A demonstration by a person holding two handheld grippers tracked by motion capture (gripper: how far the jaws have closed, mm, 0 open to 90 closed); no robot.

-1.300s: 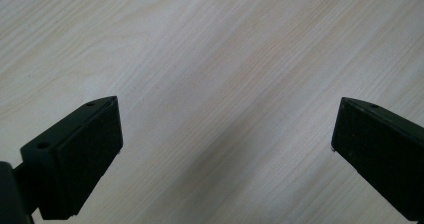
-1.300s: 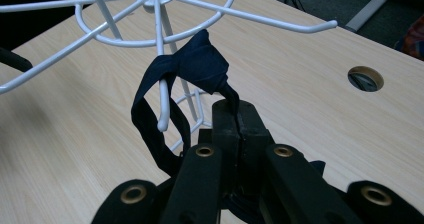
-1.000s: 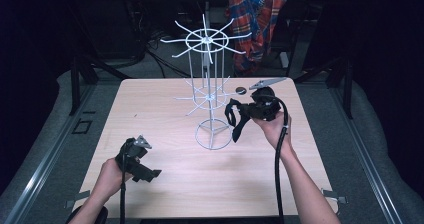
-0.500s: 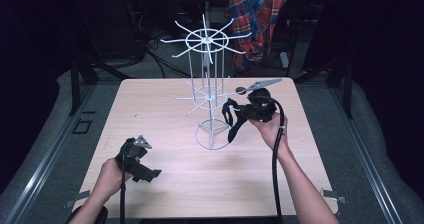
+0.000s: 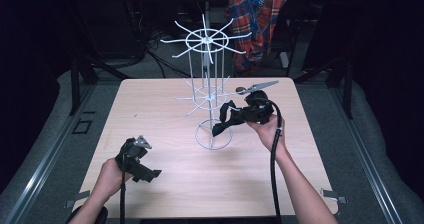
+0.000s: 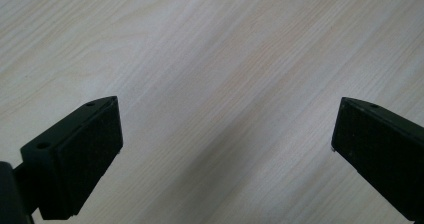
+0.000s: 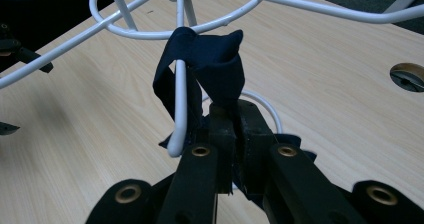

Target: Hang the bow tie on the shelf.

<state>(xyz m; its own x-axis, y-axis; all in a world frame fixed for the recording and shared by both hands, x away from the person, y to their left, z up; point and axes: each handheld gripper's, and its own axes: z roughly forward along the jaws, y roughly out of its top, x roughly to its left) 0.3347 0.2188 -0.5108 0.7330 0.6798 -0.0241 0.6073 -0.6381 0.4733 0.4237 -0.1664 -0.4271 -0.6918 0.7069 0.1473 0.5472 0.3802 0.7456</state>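
The counter (image 5: pixel 165 119) is pale wood-grain laminate, set in a dark room on grey floor; at twelve o'clock behind it a red-and-blue plaid cloth (image 5: pixel 255 14) hangs over a chair, and black cables trail on the floor; a pair of scissors (image 5: pixel 256 87) lies near the counter's one o'clock edge. A white wire rack (image 5: pixel 207 91) with a ring base and spoked hook tiers stands at the counter's centre. The dark navy cloth (image 7: pixel 210 69) is small and crumpled, looped over the upturned tip of one rack hook; it hangs at three o'clock of the rack's post, above the counter. The right gripper (image 5: pixel 231 118) has its fingers closed tight on the cloth's lower end. The left gripper (image 5: pixel 137 159) sits at seven o'clock on the counter; its fingers (image 6: pixel 80 154) are spread wide with bare wood between them, gripping nothing.
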